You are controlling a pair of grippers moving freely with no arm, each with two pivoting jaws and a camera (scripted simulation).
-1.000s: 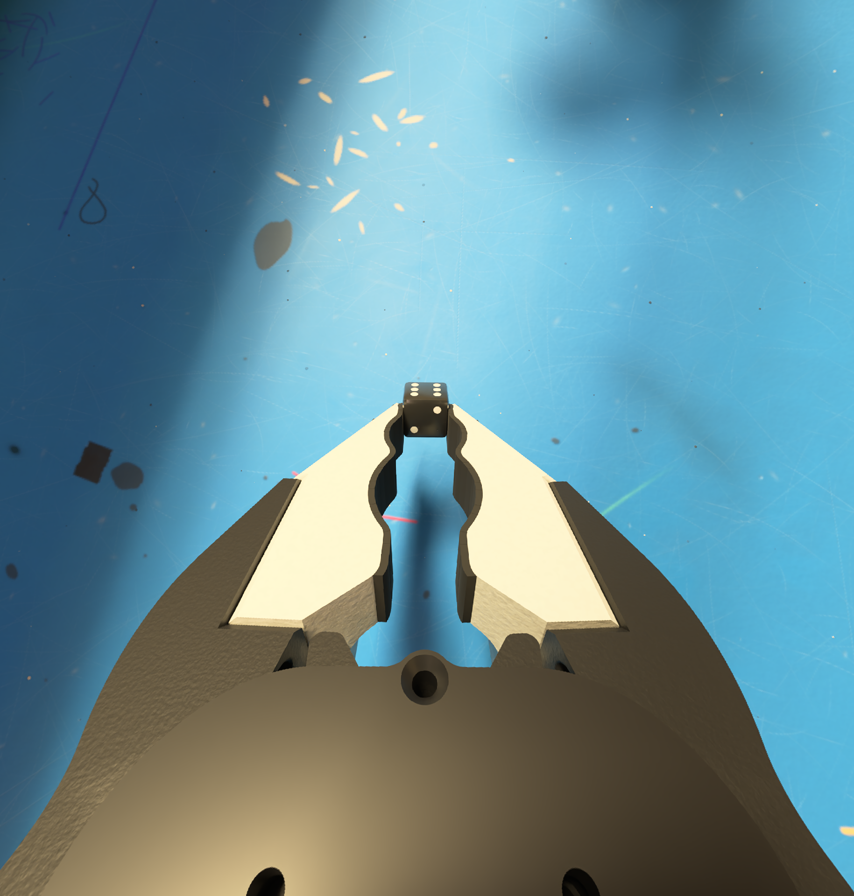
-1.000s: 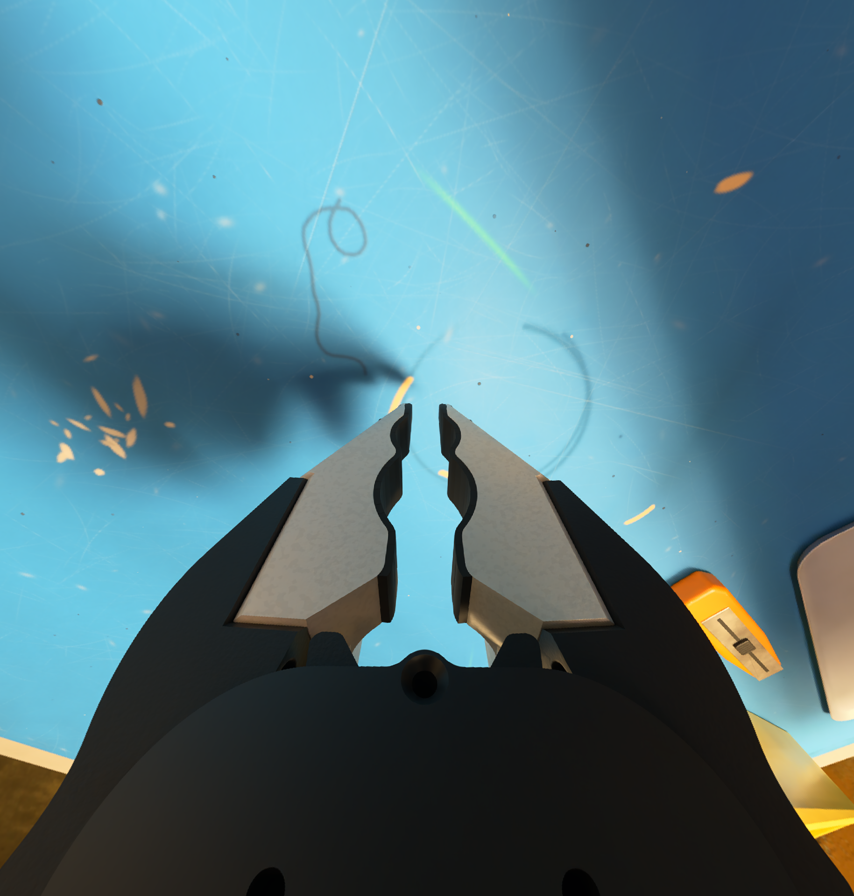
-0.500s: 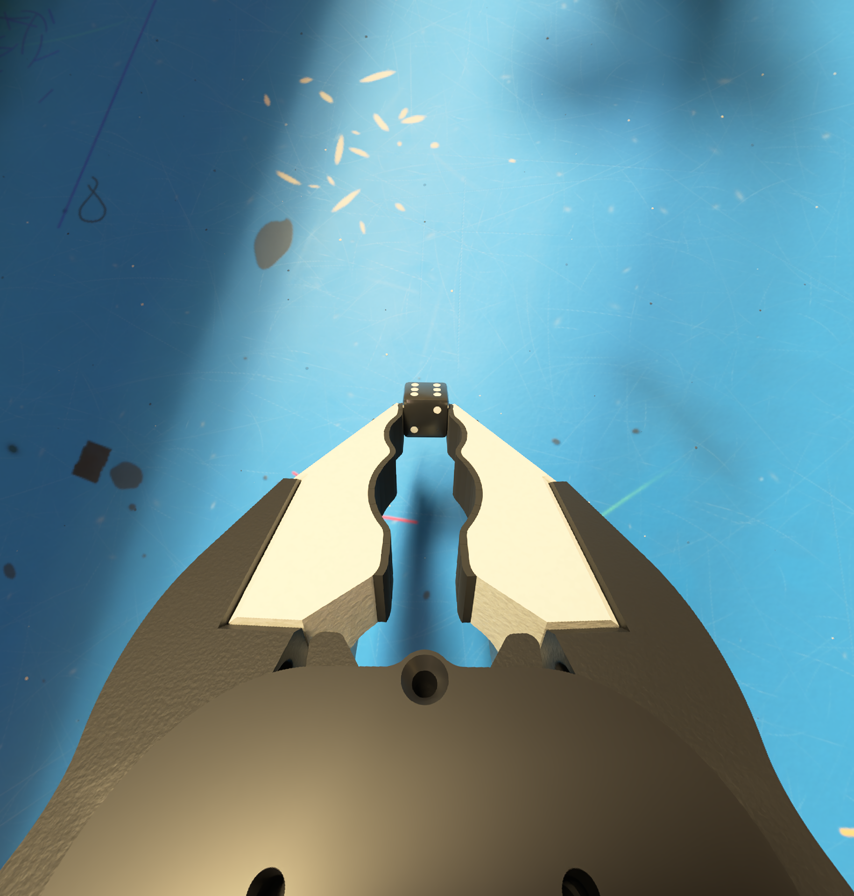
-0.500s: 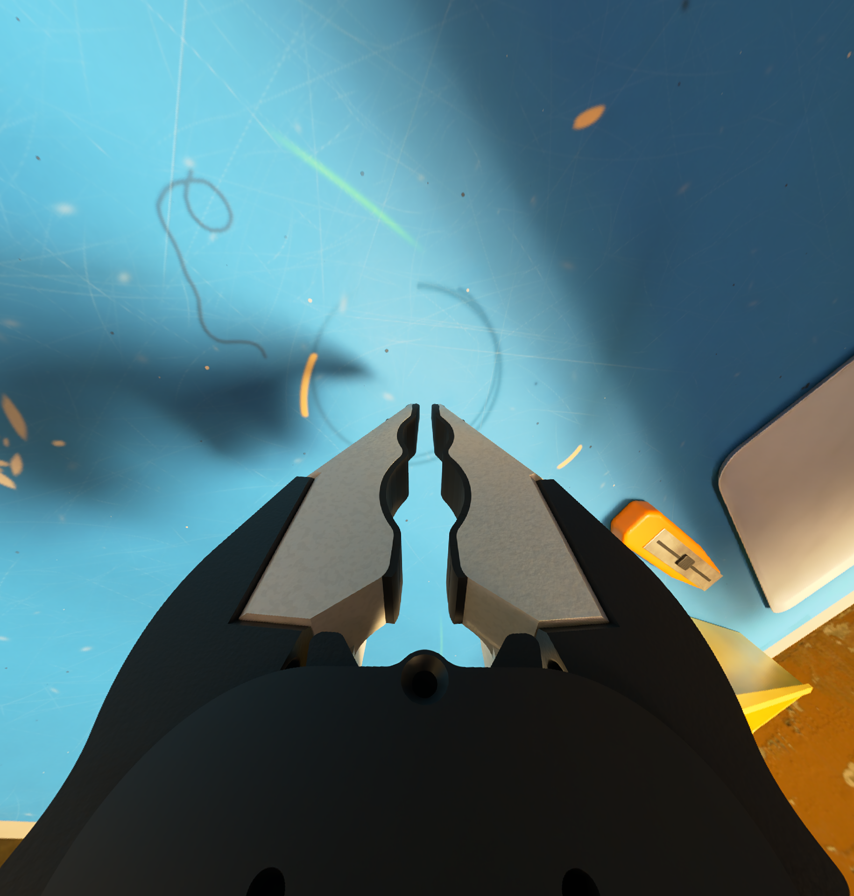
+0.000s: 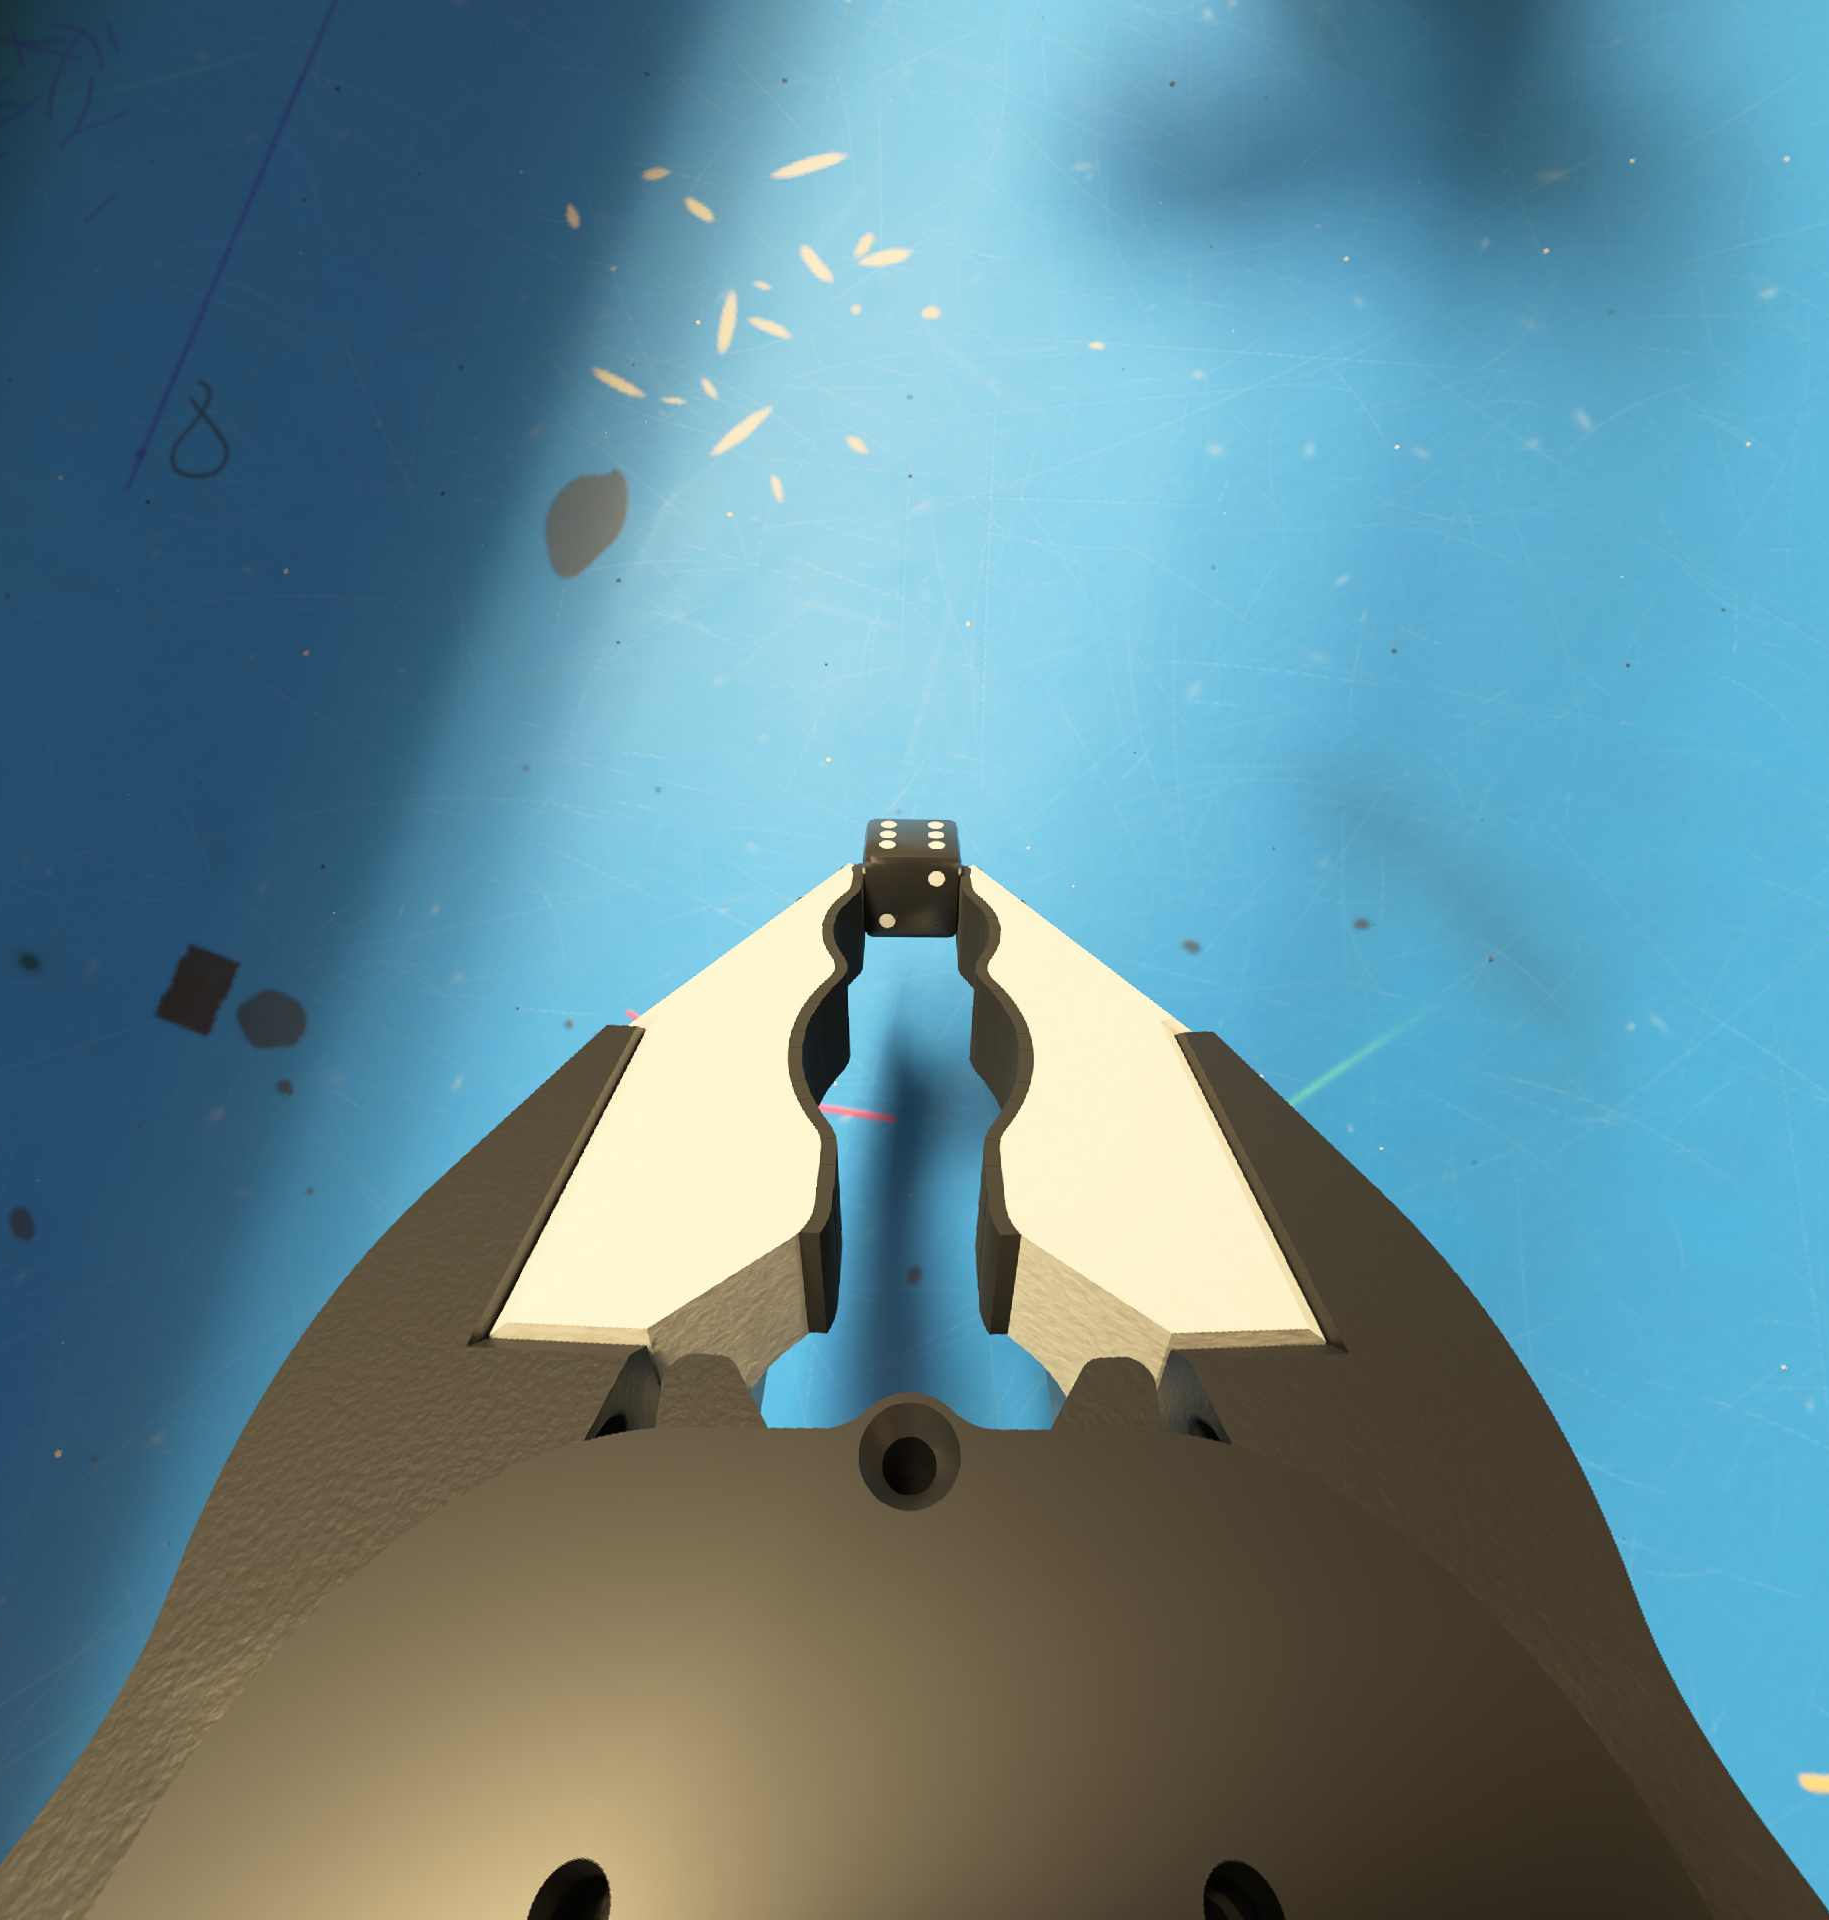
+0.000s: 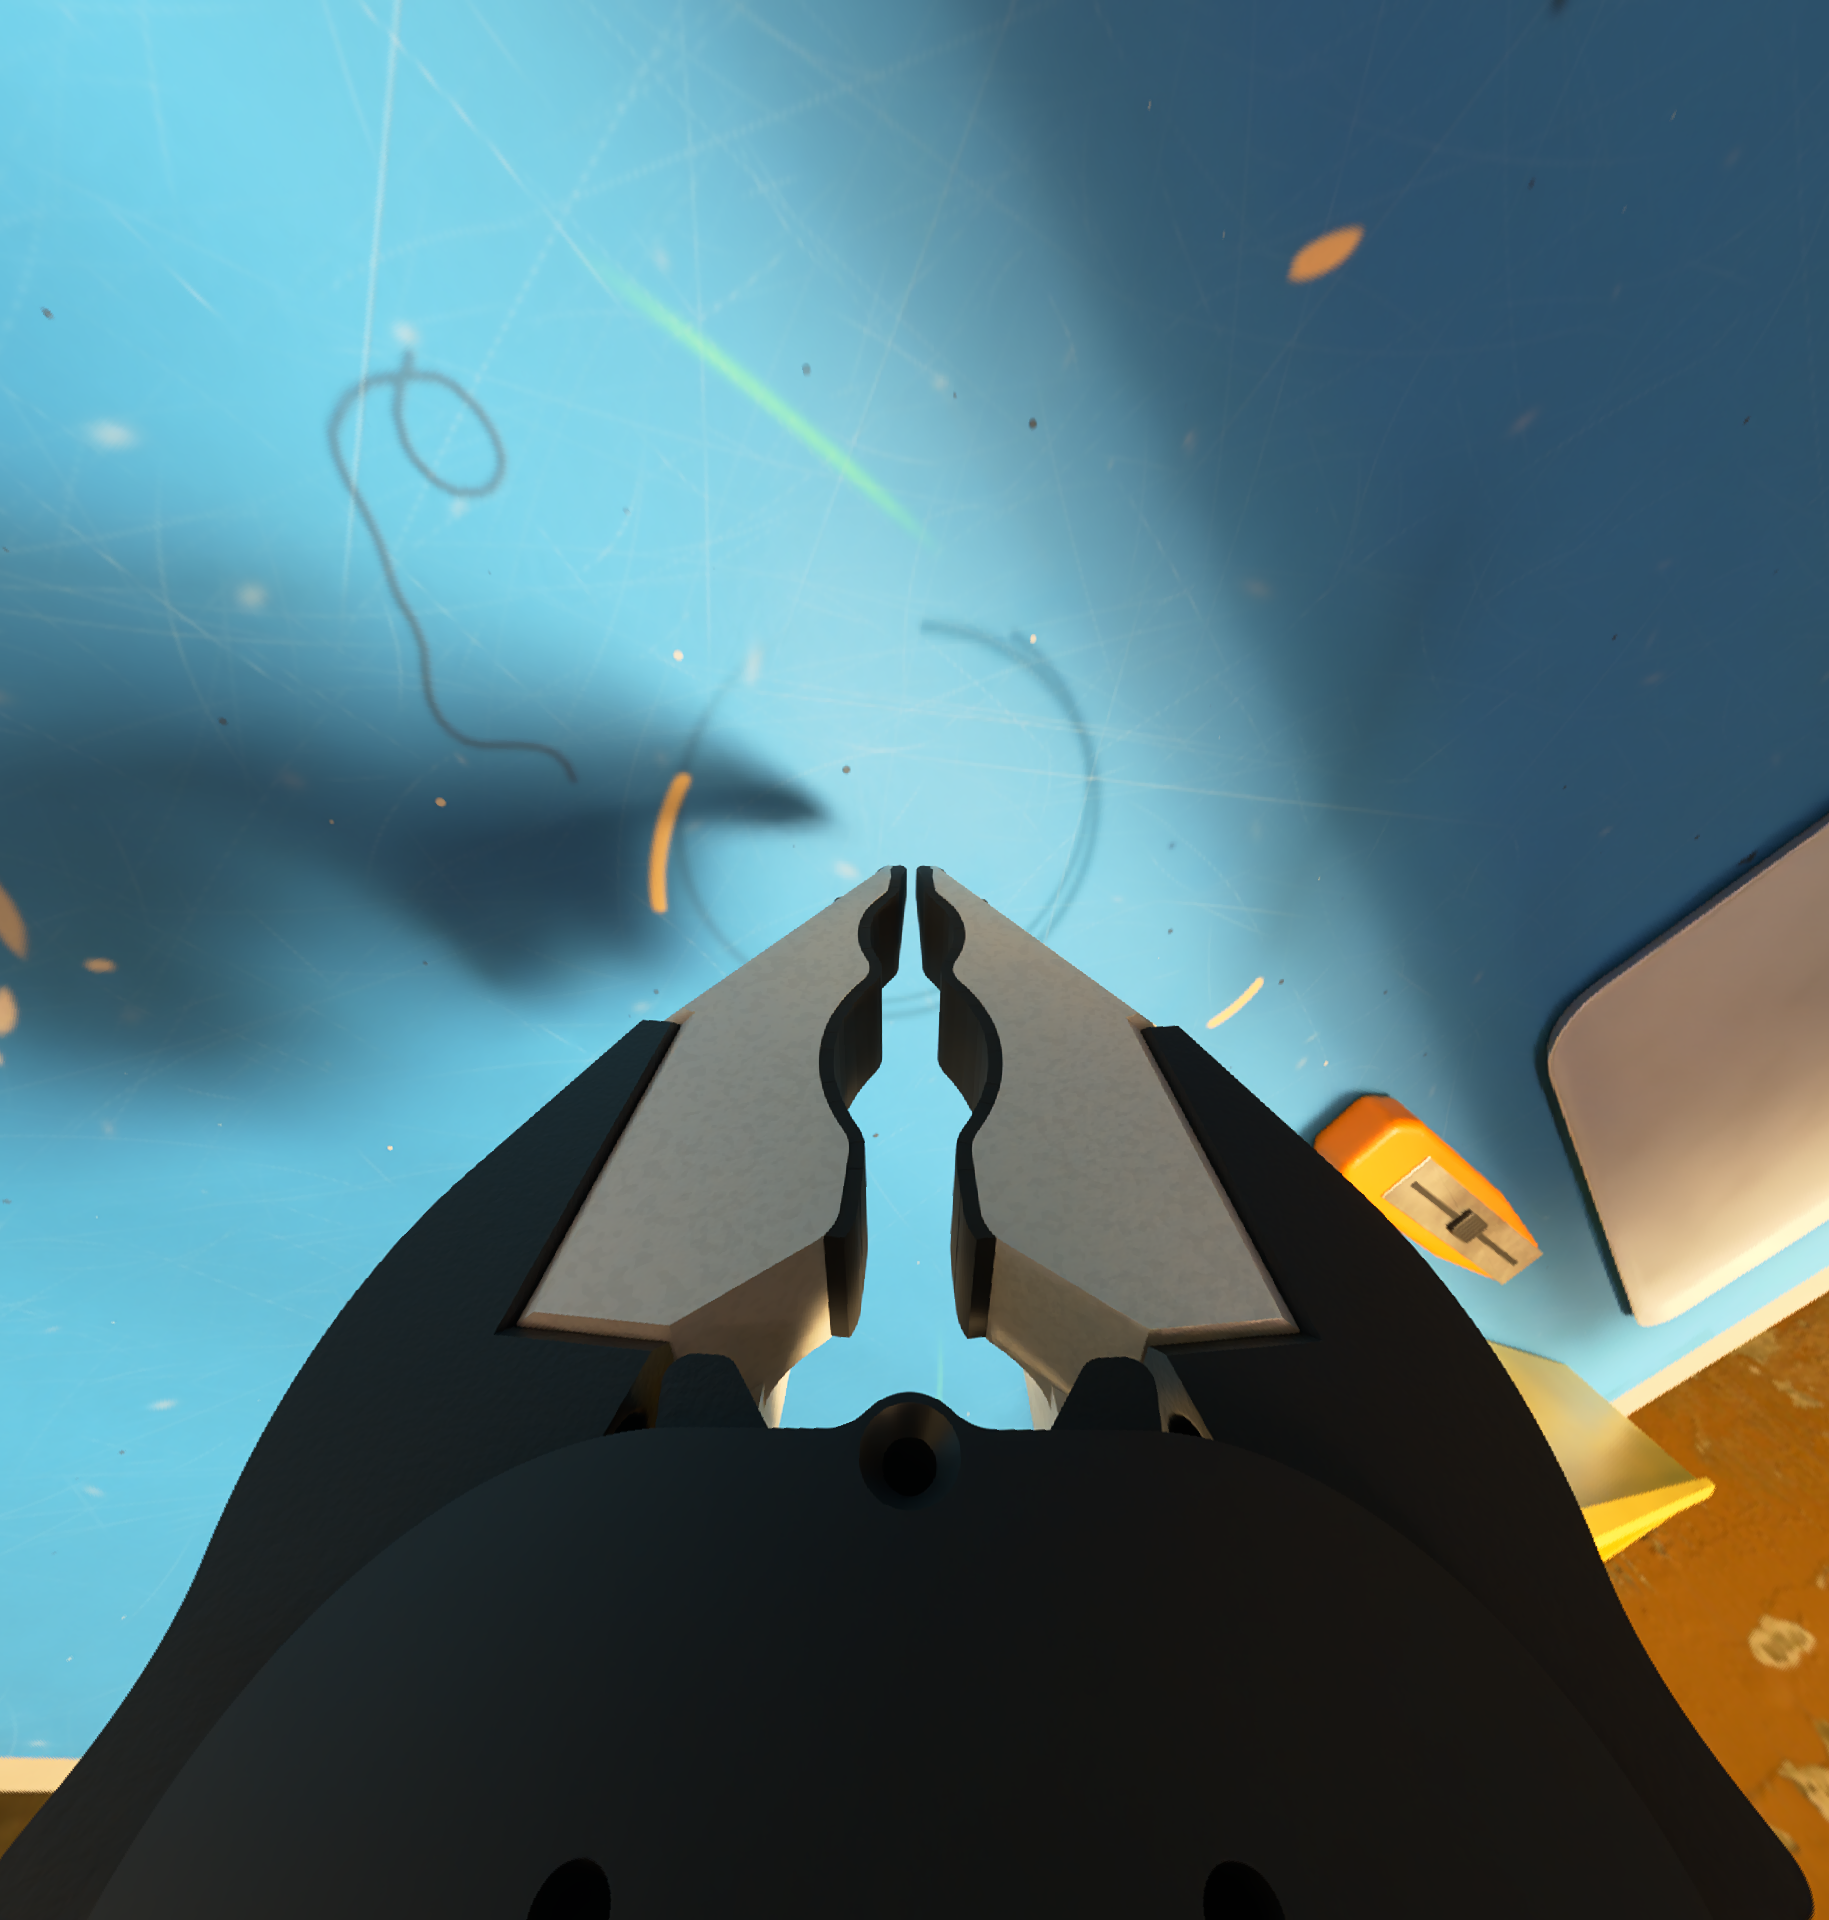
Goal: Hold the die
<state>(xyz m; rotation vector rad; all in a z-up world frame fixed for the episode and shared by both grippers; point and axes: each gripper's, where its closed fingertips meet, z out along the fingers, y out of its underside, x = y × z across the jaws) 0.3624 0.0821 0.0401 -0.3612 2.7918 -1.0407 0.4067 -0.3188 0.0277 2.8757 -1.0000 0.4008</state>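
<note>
A small black die (image 5: 911, 881) with white pips sits pinched between the cream fingertips of my left gripper (image 5: 911, 899), held above the blue mat (image 5: 1305, 623). The left gripper is shut on it. My right gripper (image 6: 910, 883), black with grey fingers, is shut with only a thin slit between its tips and holds nothing. It hangs over the blue mat (image 6: 266, 1195). The die does not show in the right wrist view.
An orange utility knife (image 6: 1429, 1184) and a grey rounded slab (image 6: 1741, 1081) lie at the mat's right edge, with a yellow object (image 6: 1616, 1475) below them. Brown table surface (image 6: 1772, 1558) shows past the mat's edge. Pale flecks (image 5: 764, 312) and dark stains (image 5: 583, 520) mark the mat.
The right gripper has closed its fingers to a thin slit and swung so the knife and slab came further into view. The left gripper and die have not moved.
</note>
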